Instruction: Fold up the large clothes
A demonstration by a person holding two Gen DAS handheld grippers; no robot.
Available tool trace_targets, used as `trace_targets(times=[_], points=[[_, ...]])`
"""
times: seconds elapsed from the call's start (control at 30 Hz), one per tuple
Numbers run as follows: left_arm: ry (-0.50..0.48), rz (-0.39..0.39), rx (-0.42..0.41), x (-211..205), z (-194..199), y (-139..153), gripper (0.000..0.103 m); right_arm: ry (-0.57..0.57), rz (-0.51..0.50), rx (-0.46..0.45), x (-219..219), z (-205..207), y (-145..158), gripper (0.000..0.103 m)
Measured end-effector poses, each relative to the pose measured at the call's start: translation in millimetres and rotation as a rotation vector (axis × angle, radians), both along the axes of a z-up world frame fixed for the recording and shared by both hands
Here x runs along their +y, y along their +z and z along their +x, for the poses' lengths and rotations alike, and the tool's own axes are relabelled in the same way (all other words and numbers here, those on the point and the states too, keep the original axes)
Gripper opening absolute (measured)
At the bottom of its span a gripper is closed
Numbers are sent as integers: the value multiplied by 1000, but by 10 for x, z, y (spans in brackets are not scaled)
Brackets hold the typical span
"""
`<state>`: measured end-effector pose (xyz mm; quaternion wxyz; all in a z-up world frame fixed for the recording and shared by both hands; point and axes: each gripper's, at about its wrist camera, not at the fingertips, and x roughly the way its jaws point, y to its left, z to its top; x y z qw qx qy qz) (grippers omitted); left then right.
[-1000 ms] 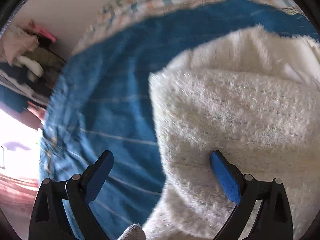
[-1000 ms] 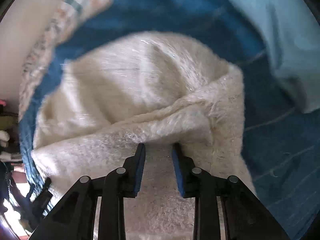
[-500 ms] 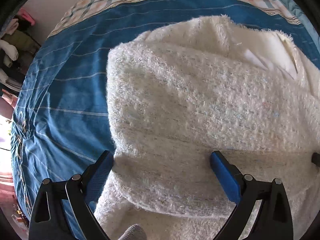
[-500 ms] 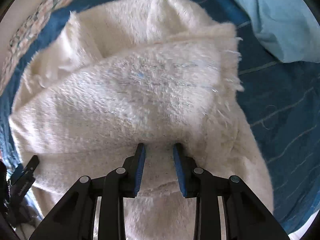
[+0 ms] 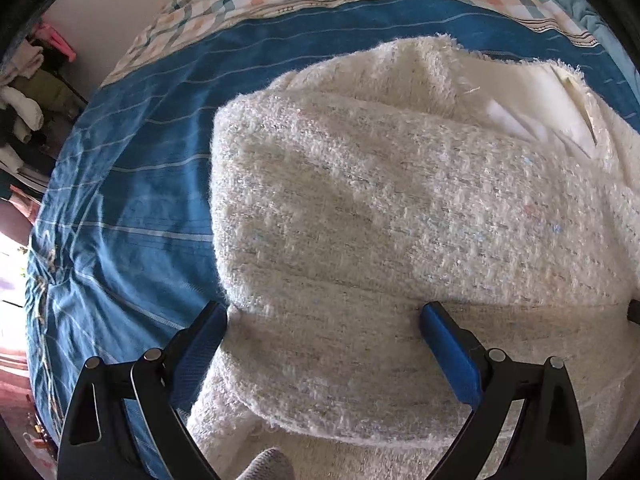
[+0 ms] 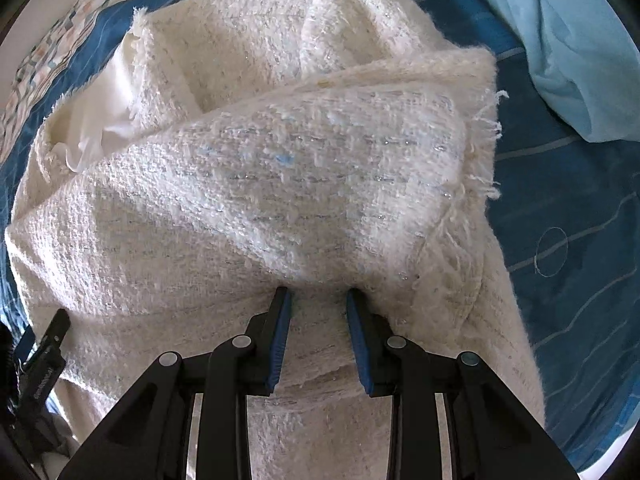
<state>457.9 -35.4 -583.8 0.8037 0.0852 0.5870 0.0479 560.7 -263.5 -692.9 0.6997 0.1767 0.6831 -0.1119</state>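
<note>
Cream fuzzy tweed jacket [image 5: 400,208] part-folded on the blue striped bed [image 5: 132,184]; left gripper [image 5: 324,332] jaws wide, empty; right gripper [image 6: 318,312] pinching its fold; further folds remain.

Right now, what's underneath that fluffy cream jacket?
The cream jacket lies on a blue striped bedspread, which shows around its edges. A white lining peeks out at the opening. Whatever lies directly beneath the folded layers is covered, so I can't tell.

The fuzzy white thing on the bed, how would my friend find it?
Look at the bed's blue striped sheet. In its middle lies a folded cream jacket of bumpy, sparkly tweed. The pale blue cloth beside it is smooth and thin, but the jacket is thick, fuzzy and frayed.
</note>
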Motion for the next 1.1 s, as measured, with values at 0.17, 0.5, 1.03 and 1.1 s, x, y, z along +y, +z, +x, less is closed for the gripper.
trace_targets(times=[0.17,0.5,1.03,1.1], points=[[43,76,-34,-100,-220,209,100,13,160,0,-332,52,100,56],[167,351,-114,-954,-1500,1008,101,122,396,-106,-1583,-972,780,76],[-115,438,128,-3952,-2897,425,101,-37,148,48,-3469,-2617,223,83],[-132,437,120,-4144,-2898,351,101,-53,144,57,-3605,-2688,192,83]])
